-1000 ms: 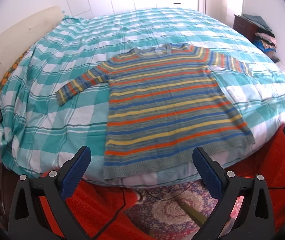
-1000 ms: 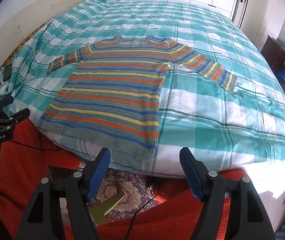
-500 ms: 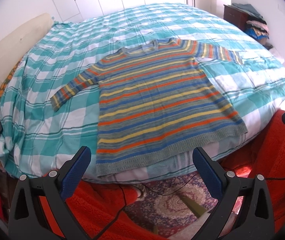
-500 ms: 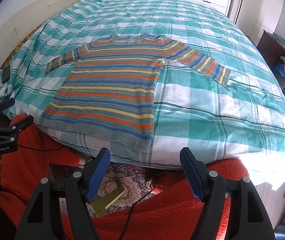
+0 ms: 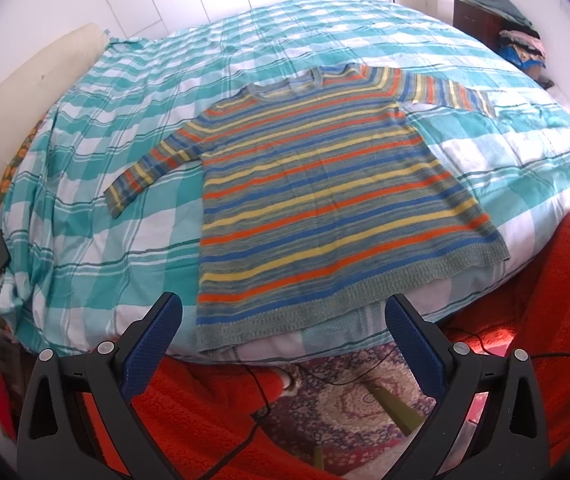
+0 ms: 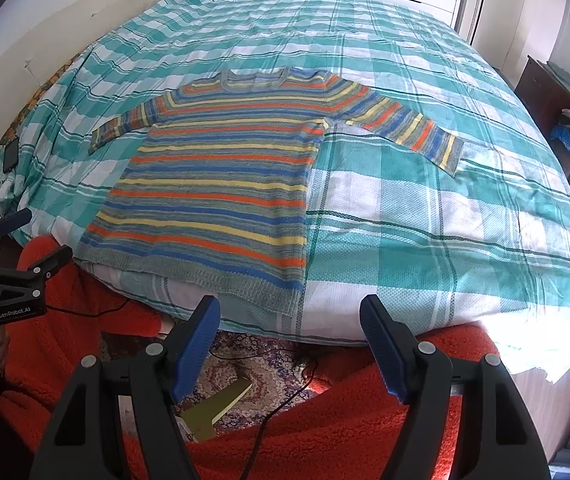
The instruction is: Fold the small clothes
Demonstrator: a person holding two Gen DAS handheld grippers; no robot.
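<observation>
One sweater [image 5: 325,208] lies flat on the bed [image 5: 85,184], sleeves spread, hem at the near edge, ready for folding. Both my left gripper [image 5: 284,312] and right gripper [image 6: 289,312] hover short of it, jaws apart, empty.

Both grippers [image 5: 283,334] [image 6: 289,330] wide-jawed, empty.

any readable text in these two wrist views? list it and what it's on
"GenRobot.AI": white lettering on the black body of the left gripper, seen at the left edge of the right wrist view.
Small items at the lower left edge of the left wrist view: too blurred to read.
Nothing else legible.
</observation>
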